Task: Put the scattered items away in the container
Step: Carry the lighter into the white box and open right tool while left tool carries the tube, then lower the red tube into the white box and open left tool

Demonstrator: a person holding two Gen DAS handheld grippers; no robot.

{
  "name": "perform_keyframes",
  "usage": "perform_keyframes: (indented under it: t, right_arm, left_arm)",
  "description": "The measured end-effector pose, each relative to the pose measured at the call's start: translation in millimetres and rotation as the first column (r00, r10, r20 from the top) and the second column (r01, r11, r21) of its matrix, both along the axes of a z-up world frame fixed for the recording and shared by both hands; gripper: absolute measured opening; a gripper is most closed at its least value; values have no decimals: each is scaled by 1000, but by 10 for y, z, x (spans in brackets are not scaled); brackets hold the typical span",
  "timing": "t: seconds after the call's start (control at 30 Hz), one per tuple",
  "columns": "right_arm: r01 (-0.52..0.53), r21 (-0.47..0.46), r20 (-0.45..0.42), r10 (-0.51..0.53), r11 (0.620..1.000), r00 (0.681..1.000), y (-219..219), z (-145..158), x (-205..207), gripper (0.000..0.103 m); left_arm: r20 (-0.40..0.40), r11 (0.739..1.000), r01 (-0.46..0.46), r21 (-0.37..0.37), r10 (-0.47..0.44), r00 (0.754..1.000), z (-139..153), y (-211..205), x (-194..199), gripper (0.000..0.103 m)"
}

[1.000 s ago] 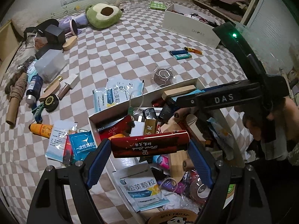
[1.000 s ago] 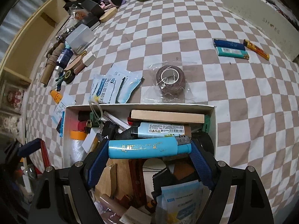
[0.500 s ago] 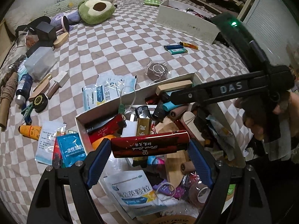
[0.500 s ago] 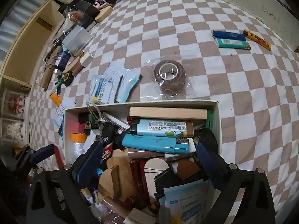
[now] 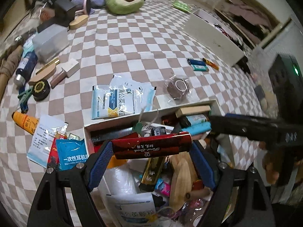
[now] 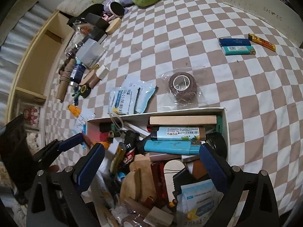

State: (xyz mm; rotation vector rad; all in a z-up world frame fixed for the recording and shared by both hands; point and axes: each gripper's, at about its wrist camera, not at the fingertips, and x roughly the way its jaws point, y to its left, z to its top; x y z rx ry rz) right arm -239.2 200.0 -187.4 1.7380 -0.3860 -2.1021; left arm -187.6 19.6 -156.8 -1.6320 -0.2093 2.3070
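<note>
A white cardboard box (image 5: 86, 130) (image 6: 226, 121) crammed with small items sits on the checkered bedspread. My left gripper (image 5: 151, 147) is shut on a dark red lighter (image 5: 151, 146) and holds it crosswise above the box's near-left part. My right gripper (image 6: 151, 162) is open and empty above the box. A light blue lighter (image 6: 170, 147) lies in the box just beyond it. Loose on the bed are a brown tape roll in plastic (image 6: 182, 86) (image 5: 178, 89), white-blue sachets (image 5: 121, 99) (image 6: 128, 97) and three lighters (image 6: 238, 46) (image 5: 200, 65).
An avocado plush (image 5: 123, 0), black boxes, a clear tub (image 5: 50, 40), a bottle, a cardboard tube and an orange tube (image 5: 24, 122) lie along the left. Packets (image 5: 47, 141) lie left of the box. A long white box (image 5: 212, 37) stands at the far right.
My right gripper opened and let the light blue lighter drop into the box, then drew back a little. My left gripper still holds the red lighter and has shifted over the box.
</note>
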Motion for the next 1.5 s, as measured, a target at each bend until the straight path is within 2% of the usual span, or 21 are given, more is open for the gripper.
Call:
perform_keyframes:
  t: [0.23,0.53,0.67,0.93,1.13,1.23,1.5]
  right_arm:
    - [6,-15,10,-6,1000,1000,46,10,5,100]
    - [10,-47,11,-10,999,1000,87,50,14,100]
    - [14,-56,13,-13,998,1000,108,57,11,100]
    - [50,-96,27,-48,994,998,190,78,6,100]
    - [60,-113,22,-58,992,998,235,119,12,100]
    - [66,-116,26,-64,991,998,250,119,13,100]
    - [79,-128,24,-76,989,997,314,166,39,100]
  left_arm:
    - [64,998,-47,31,45,997,-89,39,-80,83]
    - [89,998,-57,1,57,994,-172,169,-138,83]
    - [98,997,-75,12,74,992,-187,206,-160,83]
    - [93,996,-92,14,91,991,-173,256,-191,83]
    - [92,998,-66,9,65,994,-203,372,-199,84]
    - [84,998,-60,15,59,995,-191,396,-196,94]
    - [67,998,-54,10,54,996,-134,400,-161,95]
